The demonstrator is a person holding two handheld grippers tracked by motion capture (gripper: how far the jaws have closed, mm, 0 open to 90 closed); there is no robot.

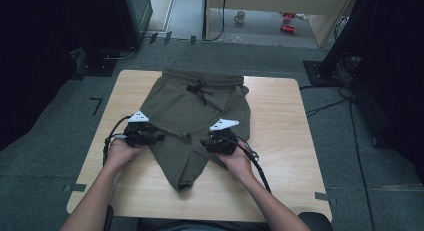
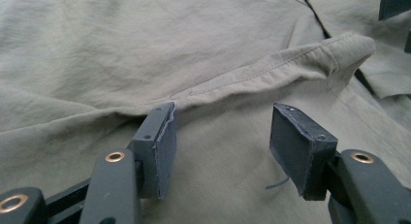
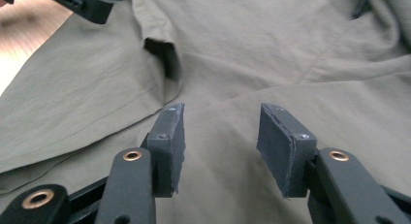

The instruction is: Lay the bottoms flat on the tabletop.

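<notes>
Left gripper view, shorts [image 2: 145, 54] under parted jaws, right gripper [image 3: 220, 136] likewise, nothing gripped

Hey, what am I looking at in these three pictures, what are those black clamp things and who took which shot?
A person sits at a wooden table and holds a hand-operated clamp in each hand, no robot arm. The high view looks down from above: the left tool and right tool rest at a pair of olive-green shorts spread on the table, drawstring at the far end. The other two pictures come from cameras riding on each clamp, looking along its two black jaws. In both, the jaws stand apart over the cloth, with a folded hem ahead of the left one. Nothing is gripped.
</notes>
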